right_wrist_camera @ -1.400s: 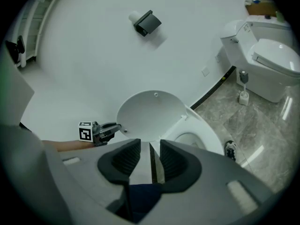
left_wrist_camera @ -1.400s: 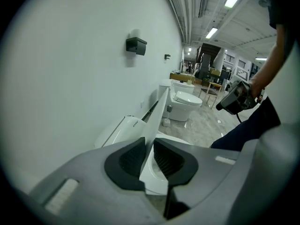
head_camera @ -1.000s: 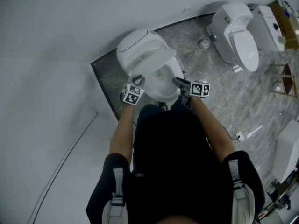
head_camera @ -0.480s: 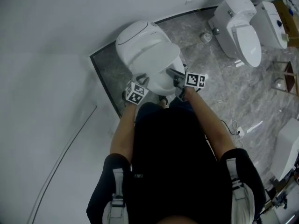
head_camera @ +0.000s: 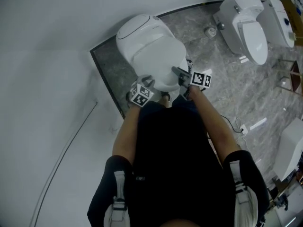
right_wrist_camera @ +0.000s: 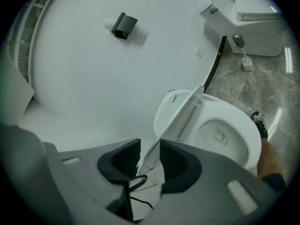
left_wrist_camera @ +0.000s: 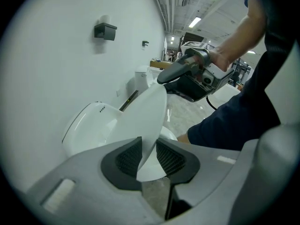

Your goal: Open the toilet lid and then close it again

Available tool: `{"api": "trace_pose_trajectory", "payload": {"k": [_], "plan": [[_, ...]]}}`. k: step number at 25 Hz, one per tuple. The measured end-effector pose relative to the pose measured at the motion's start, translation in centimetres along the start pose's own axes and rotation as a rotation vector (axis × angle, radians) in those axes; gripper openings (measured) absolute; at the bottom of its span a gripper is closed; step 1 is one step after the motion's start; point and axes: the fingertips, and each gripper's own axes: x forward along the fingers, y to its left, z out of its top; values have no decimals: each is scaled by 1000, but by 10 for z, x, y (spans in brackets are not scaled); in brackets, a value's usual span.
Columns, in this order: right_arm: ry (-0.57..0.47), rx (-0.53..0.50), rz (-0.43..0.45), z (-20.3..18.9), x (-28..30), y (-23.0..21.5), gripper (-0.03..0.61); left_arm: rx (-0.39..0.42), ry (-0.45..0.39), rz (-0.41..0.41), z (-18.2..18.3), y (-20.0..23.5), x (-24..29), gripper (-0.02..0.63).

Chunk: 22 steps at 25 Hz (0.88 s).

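Left gripper (left_wrist_camera: 149,148) and right gripper (right_wrist_camera: 150,150) both pinch the toilet lid (head_camera: 156,56), tilted partway over the bowl (right_wrist_camera: 234,114).

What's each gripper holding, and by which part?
Both hold the white plastic toilet lid by its thin front rim: left gripper on its left side, right gripper on its right.

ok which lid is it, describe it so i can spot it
Along the white wall, take the toilet right before the person. Its lid is tilted, held by the left gripper and right gripper, while the next toilet's lid lies flat.
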Motion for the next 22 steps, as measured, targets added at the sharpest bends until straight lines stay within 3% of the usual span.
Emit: {"api": "trace_pose_trajectory", "payload": {"k": [12,22], "plan": [[13,4,-103,-19,-21,-51,112,35,86,-111,-21,-40,26,104],[101,-139,-235,-35,-35,-97,138,73,158,-209,-40,-68,50,114]]}}
